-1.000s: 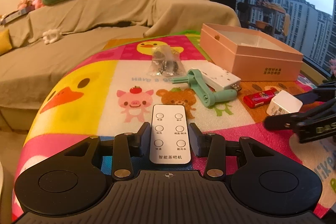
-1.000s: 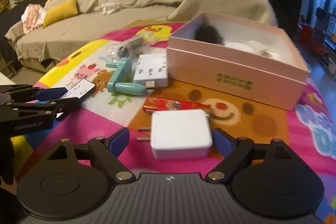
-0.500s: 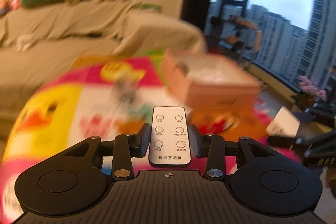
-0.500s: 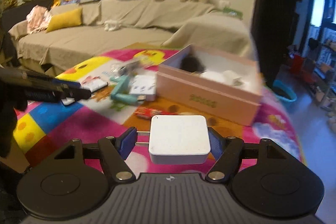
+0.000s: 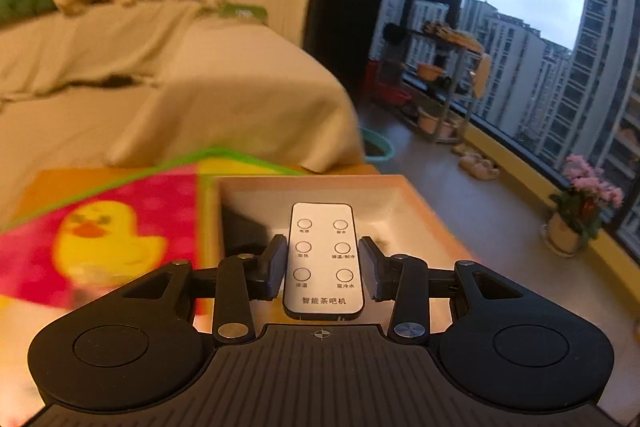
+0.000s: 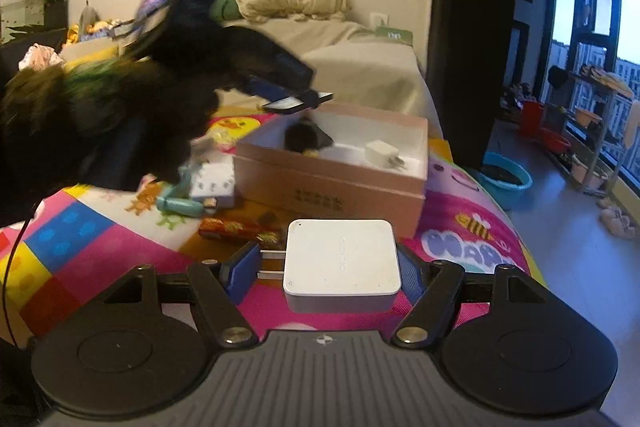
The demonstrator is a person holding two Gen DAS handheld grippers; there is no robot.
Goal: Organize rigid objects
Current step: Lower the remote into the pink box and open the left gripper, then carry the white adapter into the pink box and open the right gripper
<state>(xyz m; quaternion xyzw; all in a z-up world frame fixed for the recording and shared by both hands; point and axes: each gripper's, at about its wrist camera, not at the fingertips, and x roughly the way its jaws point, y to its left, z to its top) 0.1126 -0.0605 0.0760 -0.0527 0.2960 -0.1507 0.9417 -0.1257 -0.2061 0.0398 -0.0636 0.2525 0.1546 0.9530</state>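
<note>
Cartoon play mat (image 6: 100, 247) on table carries clutter. My right gripper (image 6: 326, 267) near edge, clamped on white charger (image 6: 340, 259), waiting its turn. Further in, my left gripper (image 5: 323, 263) grips remote (image 5: 323, 259) over pink box (image 6: 332, 183), poised for drop inside.

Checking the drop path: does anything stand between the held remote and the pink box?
Nothing visible does. The remote, clamped in the left gripper, hangs over the open pink box, clear of the charger lying inside.

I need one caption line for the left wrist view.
Left gripper holding a white remote above the open pink box.
</note>
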